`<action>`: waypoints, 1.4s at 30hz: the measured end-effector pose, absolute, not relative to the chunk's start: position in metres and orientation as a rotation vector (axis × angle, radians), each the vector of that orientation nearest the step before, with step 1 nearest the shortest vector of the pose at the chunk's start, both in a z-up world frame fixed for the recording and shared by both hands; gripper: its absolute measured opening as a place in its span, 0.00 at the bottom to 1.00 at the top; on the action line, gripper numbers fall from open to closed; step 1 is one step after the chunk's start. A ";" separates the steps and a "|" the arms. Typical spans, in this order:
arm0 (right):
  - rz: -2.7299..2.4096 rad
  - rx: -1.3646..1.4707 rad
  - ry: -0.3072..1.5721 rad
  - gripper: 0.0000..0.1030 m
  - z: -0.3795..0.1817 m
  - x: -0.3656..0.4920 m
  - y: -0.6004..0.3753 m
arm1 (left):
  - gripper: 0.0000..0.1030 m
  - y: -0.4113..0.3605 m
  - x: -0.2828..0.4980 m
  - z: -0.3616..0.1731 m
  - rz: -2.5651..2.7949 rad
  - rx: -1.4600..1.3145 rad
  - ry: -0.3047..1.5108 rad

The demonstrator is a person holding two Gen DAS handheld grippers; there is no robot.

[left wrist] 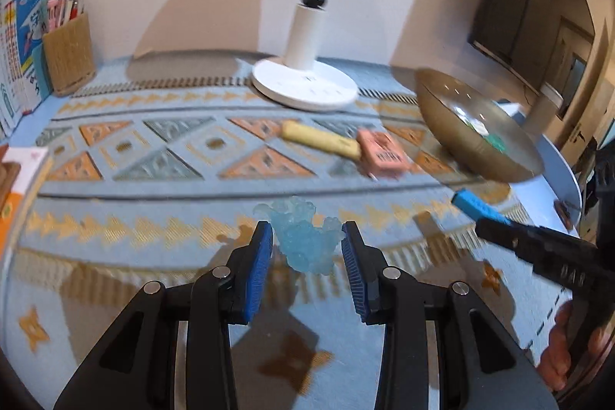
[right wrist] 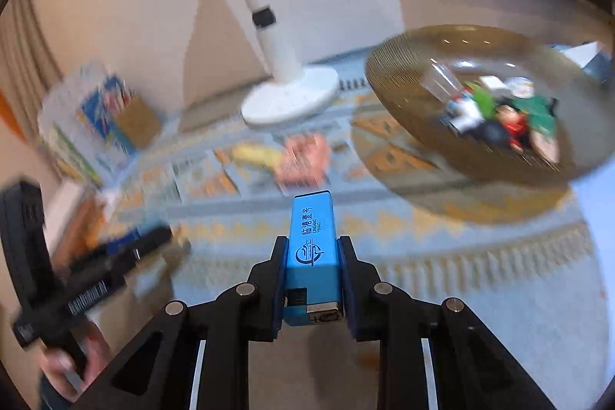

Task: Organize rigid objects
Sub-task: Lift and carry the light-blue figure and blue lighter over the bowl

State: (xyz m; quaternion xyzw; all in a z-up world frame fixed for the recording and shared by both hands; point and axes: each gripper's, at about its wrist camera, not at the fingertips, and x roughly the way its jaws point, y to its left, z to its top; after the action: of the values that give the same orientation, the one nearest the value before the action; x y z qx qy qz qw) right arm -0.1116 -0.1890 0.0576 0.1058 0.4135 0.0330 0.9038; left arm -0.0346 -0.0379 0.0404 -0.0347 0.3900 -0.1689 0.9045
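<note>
The left hand-held gripper (left wrist: 307,237) is pinching a pale blue translucent figurine (left wrist: 303,241) between its blue pads (left wrist: 258,268), holding it above the patterned blue cloth (left wrist: 153,187) covering the surface. The right hand-held gripper (right wrist: 312,256) is clamping a blue lighter (right wrist: 313,256) between its pads, the lighter sticking out forward past the fingertips with its metal head toward the camera.

Ahead of the left hand-held gripper, a yellow stick-shaped object (left wrist: 321,139) and a pink eraser-like block (left wrist: 382,152) are lying on the cloth, touching or just beside each other. Farther ahead, a white lamp base (left wrist: 305,85) is standing near the wall. To the front right of both hand-held grippers, an amber glass bowl (right wrist: 403,83) is sitting on the cloth, holding a jumble of small objects (right wrist: 496,114) too blurred to name.

In the left wrist view, the right hand-held gripper (left wrist: 480,208) is showing at the right with the lighter in it, a hand (left wrist: 565,352) below it. Far to the left, a woven pen holder (left wrist: 71,54) with pens is standing beside upright booklets (left wrist: 23,37).
</note>
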 end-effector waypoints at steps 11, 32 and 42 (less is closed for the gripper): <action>0.074 0.216 0.901 0.35 0.030 -0.138 -0.202 | 0.33 -0.062 -0.058 0.041 -0.327 0.105 0.719; 0.189 0.155 0.905 0.23 0.030 -0.156 -0.153 | 0.34 -0.063 -0.060 0.038 -0.329 0.105 0.742; 0.240 0.385 0.807 0.23 0.065 -0.164 -0.205 | 0.34 -0.079 -0.067 0.058 -0.365 0.101 0.728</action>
State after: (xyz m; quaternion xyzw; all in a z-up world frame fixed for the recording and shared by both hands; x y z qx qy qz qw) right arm -0.1638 -0.2048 0.0651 0.1856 0.3893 0.1157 0.8948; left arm -0.0668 -0.0789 0.0577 0.0489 0.3539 -0.1773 0.9170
